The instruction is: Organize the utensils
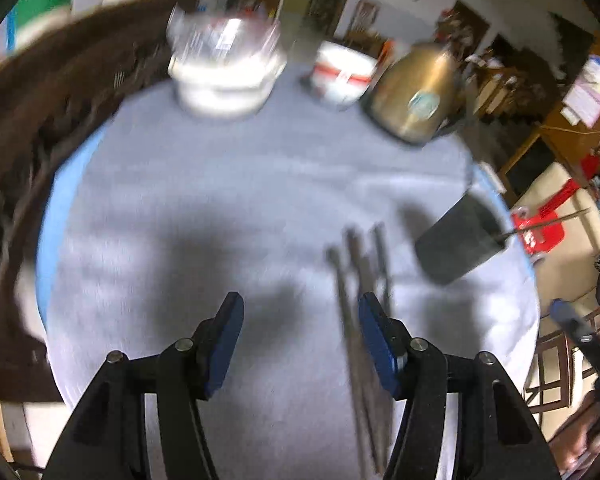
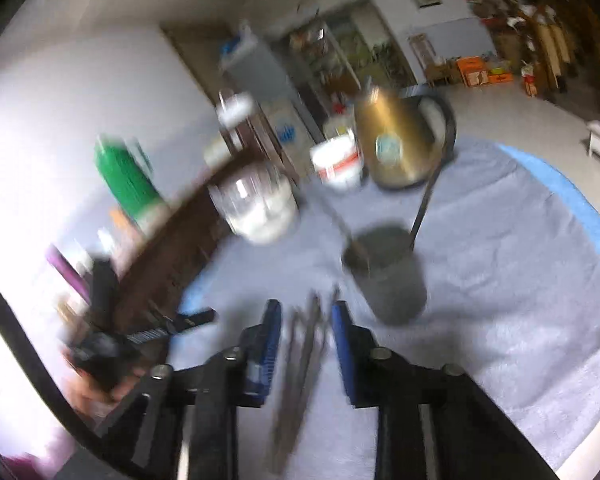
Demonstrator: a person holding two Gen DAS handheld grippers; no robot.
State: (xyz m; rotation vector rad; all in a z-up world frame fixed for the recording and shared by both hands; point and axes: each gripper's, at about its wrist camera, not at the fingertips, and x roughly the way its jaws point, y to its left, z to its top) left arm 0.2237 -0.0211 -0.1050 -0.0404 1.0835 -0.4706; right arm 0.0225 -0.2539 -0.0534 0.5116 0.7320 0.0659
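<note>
Right gripper fingers partly open astride the chopsticks, not clamped, sticks lengthwise between them; left gripper open, empty, beside.

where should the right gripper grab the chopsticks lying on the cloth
Grip the chopsticks across their shafts near the middle, coming from above. They lie flat on the cloth, running lengthwise between the right gripper's open fingers, so closing sideways would likely pinch the bundle.
</note>
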